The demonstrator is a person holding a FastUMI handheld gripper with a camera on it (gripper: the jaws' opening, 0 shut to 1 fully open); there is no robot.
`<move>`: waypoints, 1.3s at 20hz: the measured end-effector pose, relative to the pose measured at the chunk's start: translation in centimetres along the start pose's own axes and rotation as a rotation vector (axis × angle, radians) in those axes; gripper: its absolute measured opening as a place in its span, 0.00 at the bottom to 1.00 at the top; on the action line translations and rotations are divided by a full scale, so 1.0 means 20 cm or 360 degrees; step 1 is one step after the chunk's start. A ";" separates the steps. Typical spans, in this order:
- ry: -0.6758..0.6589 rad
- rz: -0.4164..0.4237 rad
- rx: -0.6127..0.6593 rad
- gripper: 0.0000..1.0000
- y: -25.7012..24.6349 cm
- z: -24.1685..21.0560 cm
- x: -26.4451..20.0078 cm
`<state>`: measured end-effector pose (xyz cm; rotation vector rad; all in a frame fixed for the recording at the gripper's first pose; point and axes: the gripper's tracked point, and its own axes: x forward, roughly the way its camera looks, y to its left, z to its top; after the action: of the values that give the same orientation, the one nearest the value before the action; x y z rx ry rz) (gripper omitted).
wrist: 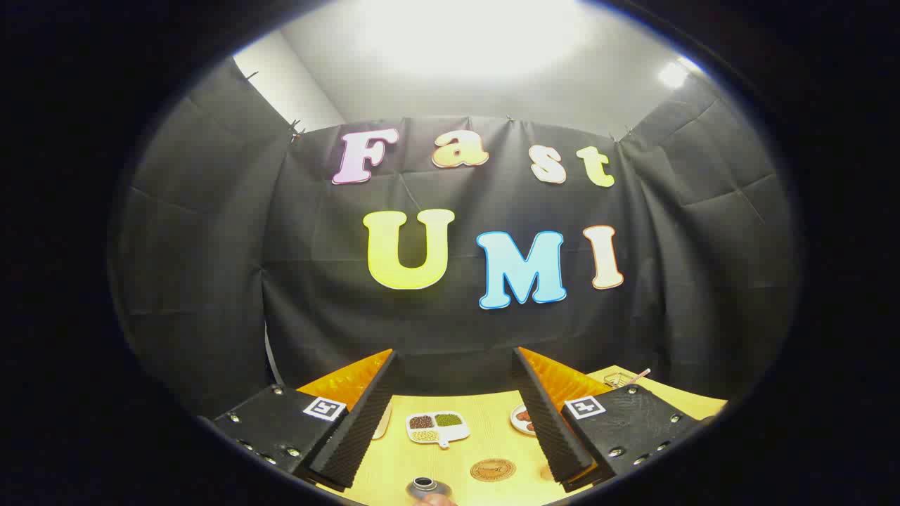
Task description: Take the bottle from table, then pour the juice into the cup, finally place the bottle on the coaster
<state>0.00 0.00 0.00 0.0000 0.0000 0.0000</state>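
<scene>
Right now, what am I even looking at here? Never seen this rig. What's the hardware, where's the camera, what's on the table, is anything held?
This is a handheld two-finger tool, not a robot arm: a person carries it. The camera rides on the tool and looks forward along its fingers, so the two wedge shapes at the bottom are the tongs. They stand wide open with nothing between the pads.

Below them is a wooden table. On it, beyond the fingers, lies a small white divided dish holding three kinds of beans or grains. Nearer, between the fingers, sits a round coaster, and closest of all the dark top of the bottle. A plate peeks out beside the right finger. Behind hangs the booth's black cloth wall.
</scene>
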 end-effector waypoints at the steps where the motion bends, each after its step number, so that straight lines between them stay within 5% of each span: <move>1: 0.0004 0.0008 -0.0006 0.98 0.01 -0.01 -0.01; 16: 0.0028 -0.0030 -0.0037 0.98 0.05 -0.11 -0.19; 26: 0.0103 -0.0044 -0.0025 0.98 0.09 -0.72 -0.16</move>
<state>-3.18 1.81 -14.38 -0.0158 0.0650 -0.0275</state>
